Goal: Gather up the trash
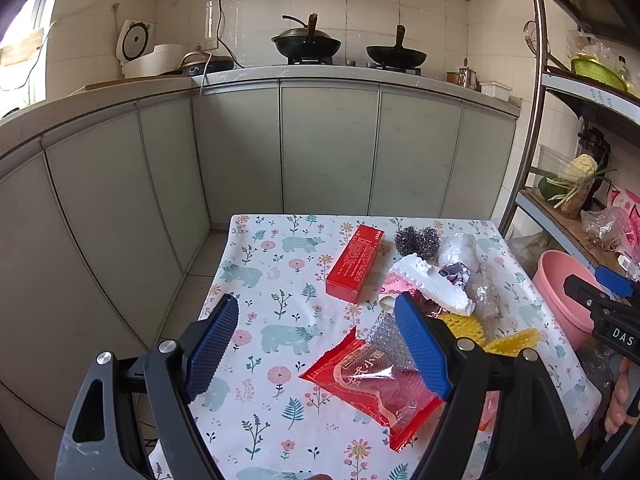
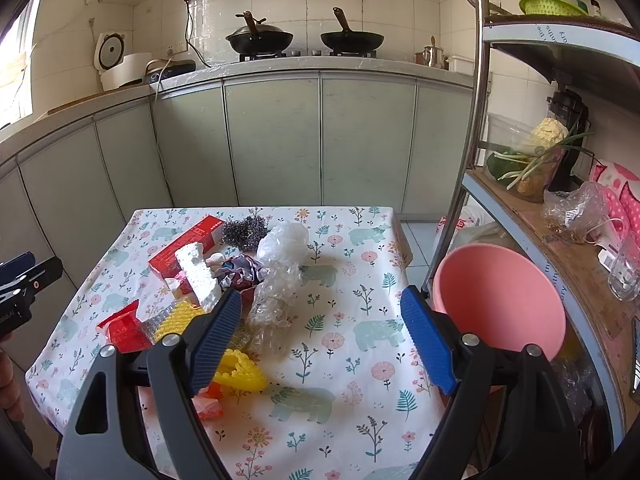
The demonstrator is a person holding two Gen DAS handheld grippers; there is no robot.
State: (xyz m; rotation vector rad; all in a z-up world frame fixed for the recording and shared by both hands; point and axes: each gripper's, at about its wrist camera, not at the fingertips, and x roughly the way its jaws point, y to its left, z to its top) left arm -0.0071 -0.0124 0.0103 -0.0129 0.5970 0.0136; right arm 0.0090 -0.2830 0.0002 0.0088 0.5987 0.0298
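Kitchen table [image 2: 360, 216] holds trash beside pink basin [image 2: 496, 300].

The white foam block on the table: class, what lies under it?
The foam block rests on crumpled clear plastic and something pink-red, beside the red box. What lies under its middle is hidden.

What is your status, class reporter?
Left gripper and right gripper open, empty. Trash pile on table, pink basin empty beside it. Nothing blocking.
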